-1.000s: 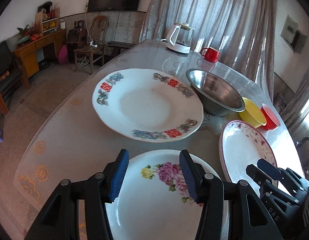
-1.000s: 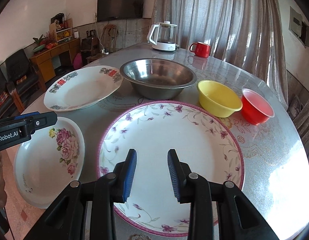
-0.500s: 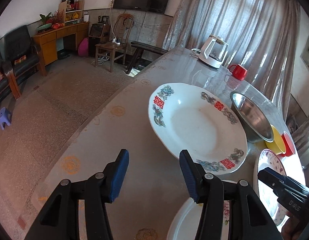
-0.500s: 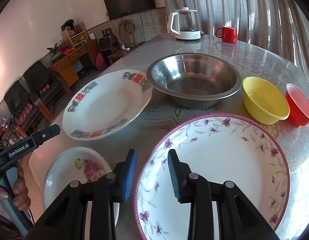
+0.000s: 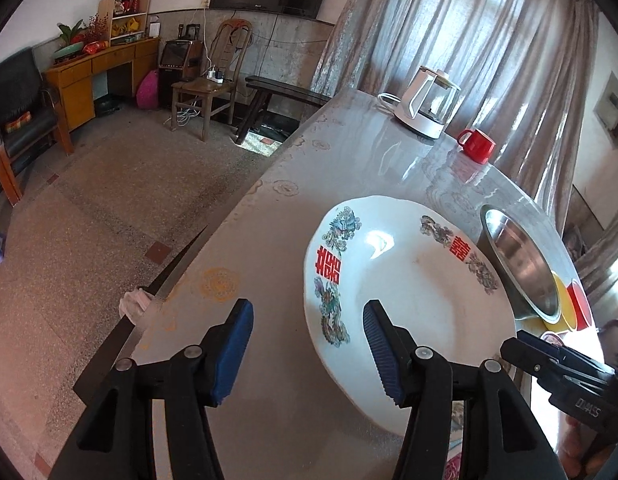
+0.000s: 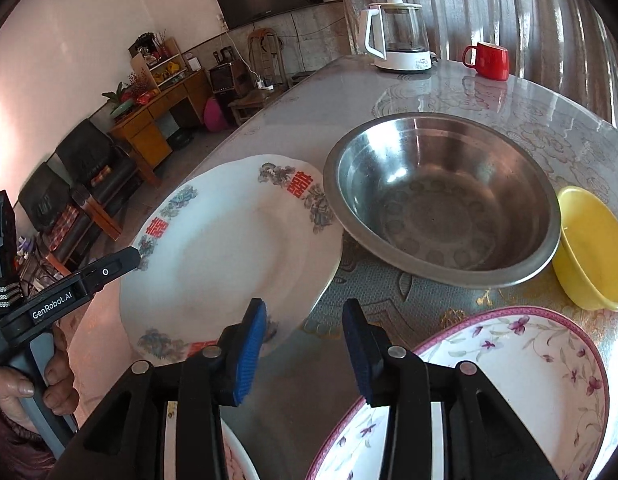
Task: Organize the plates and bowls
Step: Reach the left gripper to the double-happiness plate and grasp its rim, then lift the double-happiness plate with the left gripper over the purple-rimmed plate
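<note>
A white plate with red characters [image 5: 409,288] lies on the table beside a steel bowl [image 5: 521,264]. My left gripper [image 5: 307,344] hovers over that plate's left rim, its jaws opening with nothing pressed between the pads. My right gripper [image 6: 305,344] hangs above bare table between the same plate [image 6: 229,248] and a purple-flowered plate [image 6: 509,380]. Its jaws are opening too and grip nothing. The steel bowl [image 6: 441,200] and a yellow bowl [image 6: 589,248] stand behind. A sliver of a rose-patterned plate [image 6: 233,456] shows under the right gripper.
A kettle [image 5: 425,108] and a red mug [image 5: 477,146] stand at the table's far end. The table's left edge [image 5: 181,264] drops to the floor close to the left gripper. A hand [image 6: 49,384] holds the left gripper's handle at the left of the right wrist view.
Both grippers have swung left, away from the rose plate and the purple-flowered plate, toward the red-character plate. Both pairs of jaws stand a little wider than before.
</note>
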